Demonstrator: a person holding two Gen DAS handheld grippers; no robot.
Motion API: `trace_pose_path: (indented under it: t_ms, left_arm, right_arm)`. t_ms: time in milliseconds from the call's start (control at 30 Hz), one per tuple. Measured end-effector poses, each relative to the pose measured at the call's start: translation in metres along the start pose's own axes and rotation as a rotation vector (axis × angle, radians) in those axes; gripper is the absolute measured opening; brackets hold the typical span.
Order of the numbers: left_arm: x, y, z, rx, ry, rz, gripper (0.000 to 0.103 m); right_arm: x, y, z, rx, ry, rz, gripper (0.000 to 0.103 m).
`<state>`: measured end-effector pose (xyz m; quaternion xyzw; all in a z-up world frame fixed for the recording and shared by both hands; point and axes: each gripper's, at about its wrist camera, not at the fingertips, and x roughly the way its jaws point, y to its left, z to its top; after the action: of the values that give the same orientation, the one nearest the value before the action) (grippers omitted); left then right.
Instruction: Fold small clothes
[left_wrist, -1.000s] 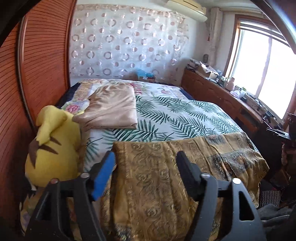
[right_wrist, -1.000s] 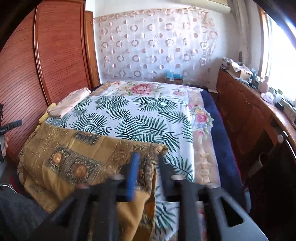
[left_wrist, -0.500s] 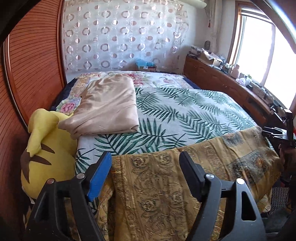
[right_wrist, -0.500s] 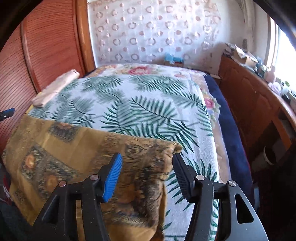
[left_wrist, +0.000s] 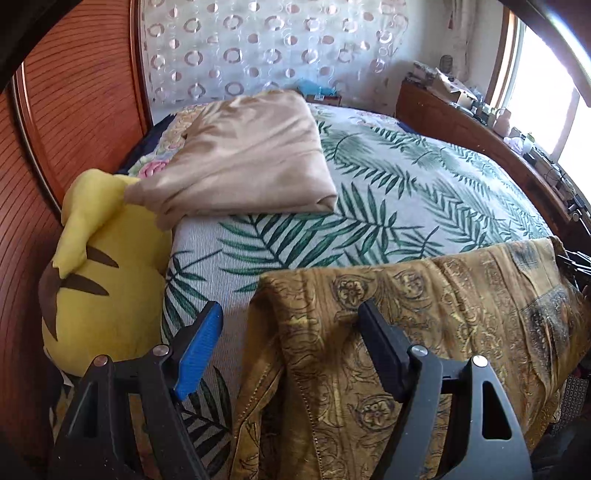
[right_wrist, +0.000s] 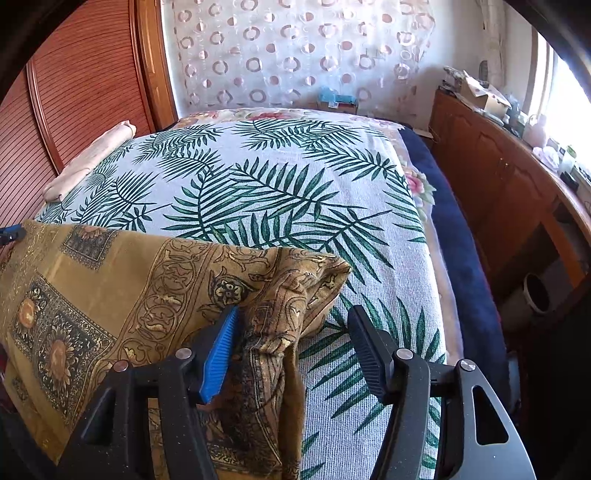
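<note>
A gold-brown patterned cloth lies across the near edge of the bed and hangs over it; it also shows in the right wrist view. My left gripper is open, its jaws standing either side of the cloth's left corner without gripping it. My right gripper is open over the cloth's right corner, the bunched corner lying between the jaws near the blue pad. The left gripper's tip shows at the far left of the right wrist view.
The bed has a palm-leaf cover. A folded beige cloth lies at the bed's far left. A yellow plush toy sits by the wooden wardrobe. A wooden cabinet runs along the right under the window.
The right gripper opened from shut on the cloth's corner. Both grippers moved forward and down toward the bed, and the cloth now rests on the bed edge.
</note>
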<state>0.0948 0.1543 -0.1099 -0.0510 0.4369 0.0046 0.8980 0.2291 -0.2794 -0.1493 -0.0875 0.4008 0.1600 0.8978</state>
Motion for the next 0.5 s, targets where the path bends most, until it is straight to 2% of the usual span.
trace_pose_path:
  t_ms: [100,167,200,233,267,300,333,400,467,500]
  left_arm:
    - [0.004,0.000,-0.003,0.000,0.008,0.001,0.072]
    - [0.001,-0.009,-0.005,0.045,0.014,-0.011,0.051]
    - [0.000,-0.013,-0.006,0.056,0.016,-0.012,0.048]
    - [-0.002,-0.016,-0.007,0.064,0.020,-0.011,0.040]
    - [-0.003,-0.018,-0.008,0.068,0.022,-0.024,0.021]
    - [-0.006,-0.019,-0.008,0.068,0.023,-0.040,0.012]
    - [-0.011,-0.021,-0.010,0.064,0.018,-0.051,0.010]
    - [-0.024,-0.027,-0.013,0.078,-0.010,-0.071,0.008]
    - [-0.048,-0.038,-0.014,0.102,-0.055,-0.092,0.008]
    - [-0.063,-0.043,-0.013,0.113,-0.086,-0.099,0.008]
  right_arm:
    - [0.002,0.001,-0.004,-0.025,0.009,0.029,0.062]
    - [0.002,0.005,-0.003,-0.058,0.032,0.035,0.058]
    - [0.001,0.007,-0.002,-0.067,0.040,0.046,0.051]
    - [0.000,0.008,-0.001,-0.072,0.046,0.056,0.044]
    - [0.000,0.009,-0.001,-0.079,0.049,0.069,0.038]
    - [-0.002,0.011,-0.002,-0.084,0.049,0.098,0.016]
    - [-0.003,0.014,-0.002,-0.088,0.052,0.119,0.011]
    - [-0.009,0.019,-0.006,-0.109,0.038,0.109,0.008]
    - [-0.023,0.021,-0.009,-0.099,0.010,0.141,0.007]
    - [-0.033,0.022,-0.009,-0.107,-0.002,0.130,0.007]
